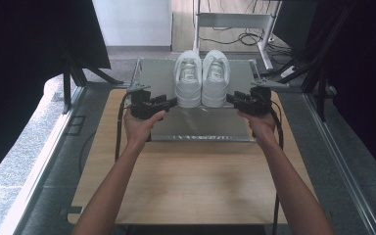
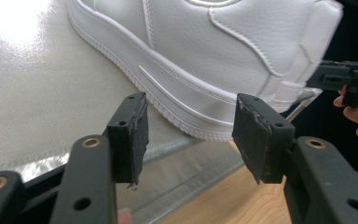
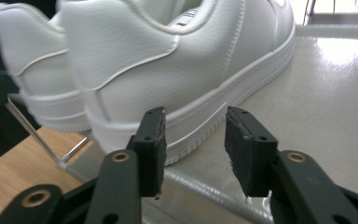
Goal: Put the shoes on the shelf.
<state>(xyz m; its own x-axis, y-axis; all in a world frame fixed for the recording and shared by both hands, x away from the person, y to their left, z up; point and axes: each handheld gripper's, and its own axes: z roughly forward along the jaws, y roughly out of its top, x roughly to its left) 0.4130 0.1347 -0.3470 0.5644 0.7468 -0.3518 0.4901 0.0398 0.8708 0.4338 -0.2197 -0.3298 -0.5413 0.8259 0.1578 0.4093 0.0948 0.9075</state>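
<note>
A person stood at the near edge of a wooden table (image 1: 196, 181), forearms reaching forward, a black two-jaw gripper in each hand. On the far half of the table sat a shiny metal tray (image 1: 200, 125). A pair of white sneakers stood on it side by side, touching, toes pointing away from the person and heels toward the near side.

The left gripper (image 1: 172, 102) sat just beside the outer side of the left sneaker (image 1: 188, 78), near its heel. In the left gripper view its jaws were spread, with nothing between the pads (image 2: 137, 135); the shoe's ribbed white sole lay just beyond them, not pinched.

The right gripper (image 1: 231, 99) mirrored it at the outer side of the right sneaker (image 1: 216, 77). In the right gripper view its jaws were also spread and empty, the sole edge near the heel showing in the gap beyond the pads (image 3: 154, 147).

Judging from this, the placing looked done: both shoes rested flat on the tray, lined up as a pair, and neither was gripped. What seemed left was only to draw both grippers back from the shoes.
</note>
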